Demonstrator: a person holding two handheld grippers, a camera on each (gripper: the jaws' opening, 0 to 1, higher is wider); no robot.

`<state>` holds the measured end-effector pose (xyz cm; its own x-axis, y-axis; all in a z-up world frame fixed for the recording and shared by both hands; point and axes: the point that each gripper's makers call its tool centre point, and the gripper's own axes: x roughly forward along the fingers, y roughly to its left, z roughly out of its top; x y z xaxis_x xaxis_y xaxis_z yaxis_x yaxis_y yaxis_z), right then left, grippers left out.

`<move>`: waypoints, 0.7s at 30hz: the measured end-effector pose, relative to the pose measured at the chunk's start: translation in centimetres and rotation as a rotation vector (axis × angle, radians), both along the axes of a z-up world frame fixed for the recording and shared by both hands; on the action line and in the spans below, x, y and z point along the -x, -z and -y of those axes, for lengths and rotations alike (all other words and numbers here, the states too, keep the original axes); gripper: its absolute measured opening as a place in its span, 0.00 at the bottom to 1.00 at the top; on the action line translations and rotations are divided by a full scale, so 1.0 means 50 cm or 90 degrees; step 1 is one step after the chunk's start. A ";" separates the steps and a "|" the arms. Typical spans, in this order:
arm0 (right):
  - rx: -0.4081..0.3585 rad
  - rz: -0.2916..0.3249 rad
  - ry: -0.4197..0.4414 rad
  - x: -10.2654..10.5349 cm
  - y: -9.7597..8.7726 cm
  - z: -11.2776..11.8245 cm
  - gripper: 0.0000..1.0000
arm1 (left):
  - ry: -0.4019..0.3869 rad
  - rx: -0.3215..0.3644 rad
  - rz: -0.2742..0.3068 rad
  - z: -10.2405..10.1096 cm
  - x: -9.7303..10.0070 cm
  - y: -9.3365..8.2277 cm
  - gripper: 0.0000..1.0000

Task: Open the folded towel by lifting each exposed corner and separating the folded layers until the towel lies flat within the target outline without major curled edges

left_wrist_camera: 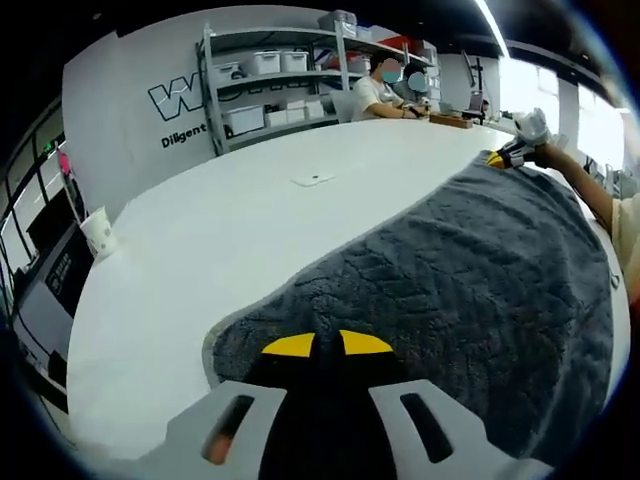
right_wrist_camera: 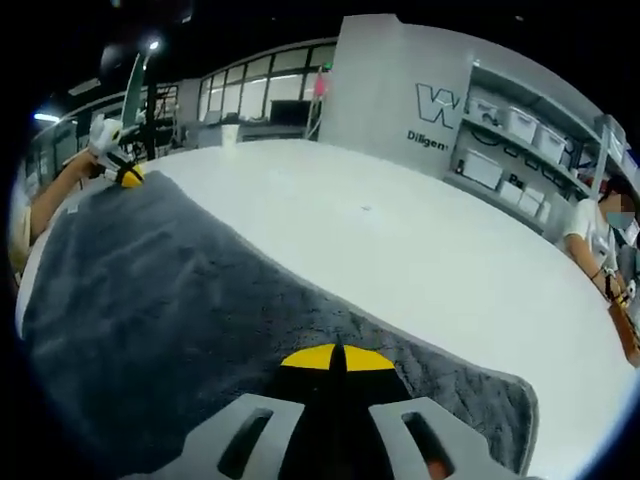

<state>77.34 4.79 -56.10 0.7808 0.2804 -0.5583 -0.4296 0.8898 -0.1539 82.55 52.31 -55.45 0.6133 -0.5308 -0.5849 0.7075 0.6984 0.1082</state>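
**Grey towel pinned at two far corners, spread over the desk**

Grey pile covers much of the white desk (left_wrist_camera: 220, 240): the towel (left_wrist_camera: 450, 300) lies opened out, dark on top, with a paler band along its edge. Each gripper sits at one corner on the same long edge, which is likely why the cloth looks stretched and smooth between them; holding both ends apart keeps the layers from falling back on themselves.

In the left gripper view, the left gripper (left_wrist_camera: 327, 345) has its yellow tips nearly together, a thin gap between them, pressed on or into the towel near its rounded corner. Whether any cloth is actually pinched there, I cannot tell. The right gripper (left_wrist_camera: 503, 157) shows far off at the opposite corner, held by a person's hand.

In the right gripper view, the right gripper's yellow tips meet over the towel beside its own corner, close to the desk's near edge; they look closed, probably on the fabric, though the pinch itself is hidden. The left gripper appears small at the far corner.

No target outline is visible. A cup (left_wrist_camera: 98, 232) stands at the desk's far edge, well apart from the towel. Shelves (left_wrist_camera: 270, 80) line the wall behind.
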 end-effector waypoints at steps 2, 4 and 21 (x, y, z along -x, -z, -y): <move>0.001 0.000 0.000 0.000 0.000 -0.001 0.00 | -0.002 -0.004 0.004 0.000 0.000 0.000 0.05; 0.009 0.001 0.000 -0.002 0.001 -0.002 0.00 | -0.002 -0.005 0.005 0.000 0.000 0.000 0.05; 0.038 0.032 0.027 -0.024 0.000 0.014 0.00 | -0.035 -0.001 0.030 -0.007 -0.028 0.000 0.04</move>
<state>78.53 4.09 -56.11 0.8187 0.2138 -0.5329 -0.3821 0.8956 -0.2277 83.93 52.66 -55.46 0.6686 -0.4946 -0.5553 0.6619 0.7362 0.1412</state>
